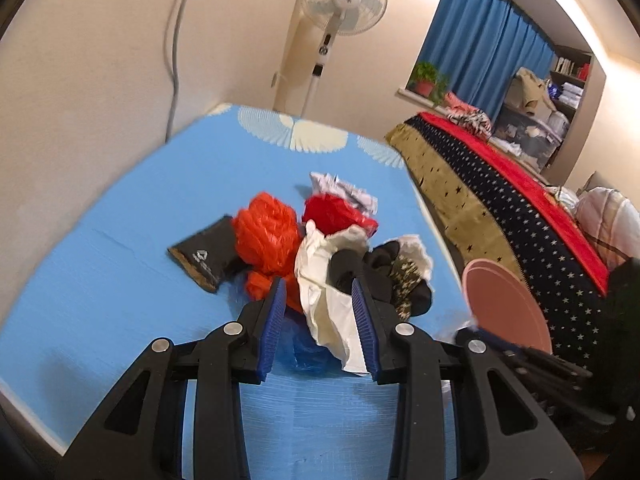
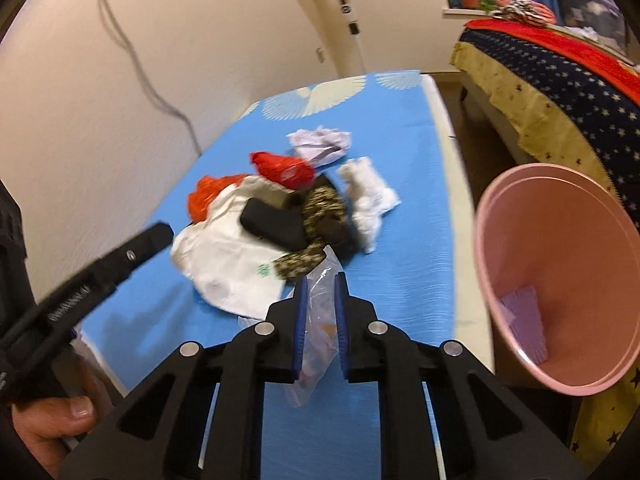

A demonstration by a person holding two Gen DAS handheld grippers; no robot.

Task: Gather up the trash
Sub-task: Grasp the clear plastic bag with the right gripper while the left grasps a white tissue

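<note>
A pile of trash lies on the blue mat (image 1: 100, 280): an orange plastic bag (image 1: 266, 236), a red bag (image 1: 332, 210), a white plastic bag (image 1: 326, 280), black and patterned scraps (image 1: 394, 276), and crumpled paper (image 1: 344, 190). My left gripper (image 1: 320, 292) is open, with its fingers on either side of the white bag, low over a blue wrapper (image 1: 310, 354). My right gripper (image 2: 320, 284) is shut on a clear plastic bag (image 2: 318, 328), held above the mat near the pile (image 2: 280, 216). The pink bin (image 2: 560, 276) stands to its right, with a purple scrap (image 2: 524, 320) inside.
A black pouch (image 1: 204, 258) lies left of the pile. A bed with a starred cover (image 1: 500, 208) runs along the right. A standing fan (image 1: 344, 12) is behind the mat. The pink bin's rim (image 1: 504, 304) shows at the mat's right edge.
</note>
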